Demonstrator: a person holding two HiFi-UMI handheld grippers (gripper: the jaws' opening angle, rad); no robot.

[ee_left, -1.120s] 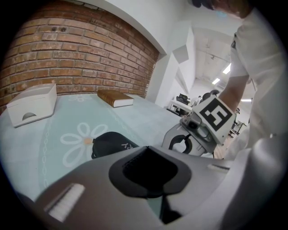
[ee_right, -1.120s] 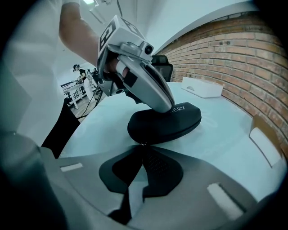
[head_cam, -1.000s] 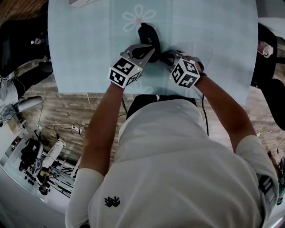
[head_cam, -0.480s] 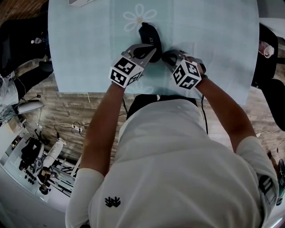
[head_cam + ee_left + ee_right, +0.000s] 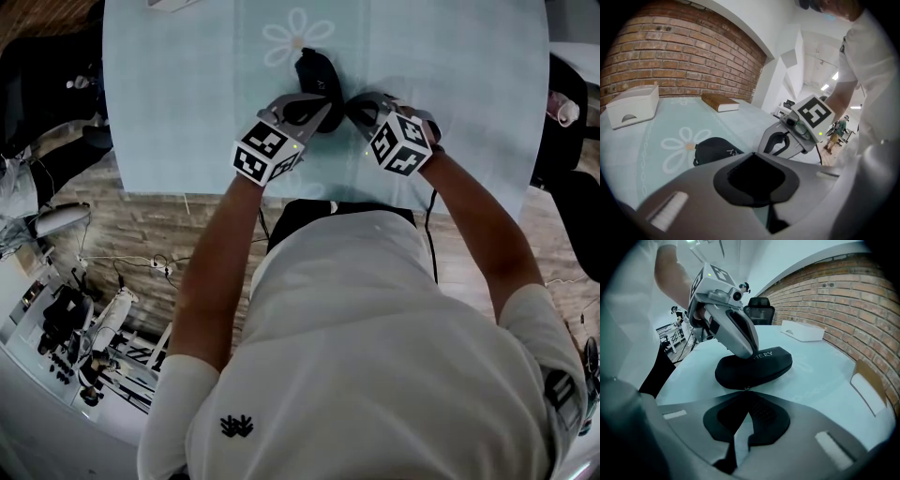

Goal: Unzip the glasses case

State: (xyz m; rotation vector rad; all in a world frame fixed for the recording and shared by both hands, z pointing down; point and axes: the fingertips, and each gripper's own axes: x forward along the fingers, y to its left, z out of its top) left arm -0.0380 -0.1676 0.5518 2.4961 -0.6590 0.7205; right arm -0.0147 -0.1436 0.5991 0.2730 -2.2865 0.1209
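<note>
A black zipped glasses case [image 5: 312, 73] lies on the pale blue daisy-print tablecloth [image 5: 187, 112]. In the right gripper view the case [image 5: 754, 369] sits straight ahead with its lid down. My left gripper [image 5: 317, 111] is shut, and its fingertips [image 5: 745, 348] press down on the case's top. From the left gripper view, most of the case [image 5: 715, 150] shows beyond the shut jaws [image 5: 754, 157]. My right gripper [image 5: 356, 105] is at the case's near end, shut, with the small metal zipper pull [image 5: 746, 388] right at its tips [image 5: 747, 394].
A white box [image 5: 630, 110] and a brown book [image 5: 719, 102] stand farther back on the table. A tan card [image 5: 869, 385] lies to the right. The table's near edge [image 5: 187, 193] is just below both hands. A black office chair [image 5: 759, 310] stands beyond the table.
My right gripper has shifted up and to the right, its tips coming in against the case's near end. The left gripper and the case have stayed where they were.
</note>
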